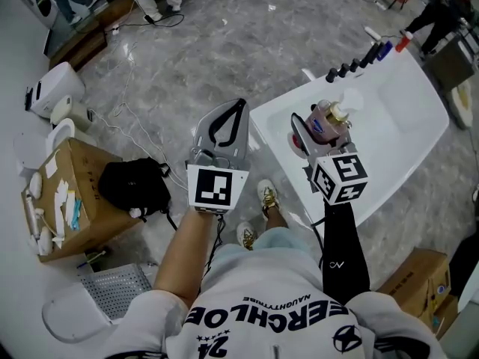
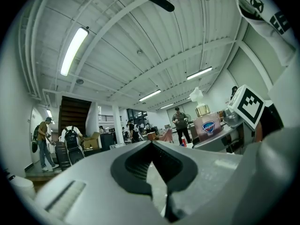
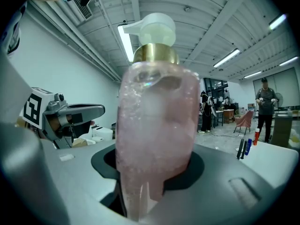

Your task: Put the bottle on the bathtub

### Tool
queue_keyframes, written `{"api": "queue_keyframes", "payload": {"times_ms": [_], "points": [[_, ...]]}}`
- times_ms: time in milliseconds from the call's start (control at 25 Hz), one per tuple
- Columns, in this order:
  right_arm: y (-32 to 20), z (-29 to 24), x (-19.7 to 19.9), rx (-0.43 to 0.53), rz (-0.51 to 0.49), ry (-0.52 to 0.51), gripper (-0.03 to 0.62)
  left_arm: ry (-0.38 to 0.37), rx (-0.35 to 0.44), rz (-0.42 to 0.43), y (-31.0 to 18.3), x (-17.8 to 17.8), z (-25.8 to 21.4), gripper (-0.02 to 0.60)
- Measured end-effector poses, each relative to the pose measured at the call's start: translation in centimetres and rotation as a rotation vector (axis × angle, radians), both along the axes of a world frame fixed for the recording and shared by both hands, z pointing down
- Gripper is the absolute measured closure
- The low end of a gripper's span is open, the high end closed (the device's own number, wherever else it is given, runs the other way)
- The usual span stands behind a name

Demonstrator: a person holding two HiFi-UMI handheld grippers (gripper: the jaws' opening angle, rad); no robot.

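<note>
A pink pump bottle (image 1: pixel 328 120) with a gold collar and white pump stands upright between the jaws of my right gripper (image 1: pixel 318 129), which is shut on it. It hangs over the near left corner of the white bathtub (image 1: pixel 408 129). In the right gripper view the bottle (image 3: pixel 157 121) fills the middle and the tub's rim (image 3: pixel 276 159) lies to the right. My left gripper (image 1: pixel 238 107) is held left of the tub over the floor, jaws closed tip to tip with nothing between them. From the left gripper (image 2: pixel 151 143) view the bottle (image 2: pixel 206 124) shows at the right.
Dark tap handles and small bottles (image 1: pixel 361 60) line the tub's far rim. On the floor at left are an open cardboard box (image 1: pixel 75 193), a black bag (image 1: pixel 135 187), white toilets (image 1: pixel 56 88) and a perforated crate (image 1: pixel 112 283). Another box (image 1: pixel 419 283) is at the lower right.
</note>
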State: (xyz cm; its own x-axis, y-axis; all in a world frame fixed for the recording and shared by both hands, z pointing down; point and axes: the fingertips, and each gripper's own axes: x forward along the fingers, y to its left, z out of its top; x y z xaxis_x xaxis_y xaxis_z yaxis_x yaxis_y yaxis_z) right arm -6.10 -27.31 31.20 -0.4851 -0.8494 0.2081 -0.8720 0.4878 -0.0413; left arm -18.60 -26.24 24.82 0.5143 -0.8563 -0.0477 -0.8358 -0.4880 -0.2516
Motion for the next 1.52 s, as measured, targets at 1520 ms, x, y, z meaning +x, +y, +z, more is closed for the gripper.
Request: {"api": "queue_keyframes", "payload": {"times_ms": [1520], "points": [[-22.6, 15.3, 4.5, -0.036, -0.094, 0.001, 0.37, -0.04, -0.146, 0.064, -23.2, 7.2, 15.3, 0.581]]}}
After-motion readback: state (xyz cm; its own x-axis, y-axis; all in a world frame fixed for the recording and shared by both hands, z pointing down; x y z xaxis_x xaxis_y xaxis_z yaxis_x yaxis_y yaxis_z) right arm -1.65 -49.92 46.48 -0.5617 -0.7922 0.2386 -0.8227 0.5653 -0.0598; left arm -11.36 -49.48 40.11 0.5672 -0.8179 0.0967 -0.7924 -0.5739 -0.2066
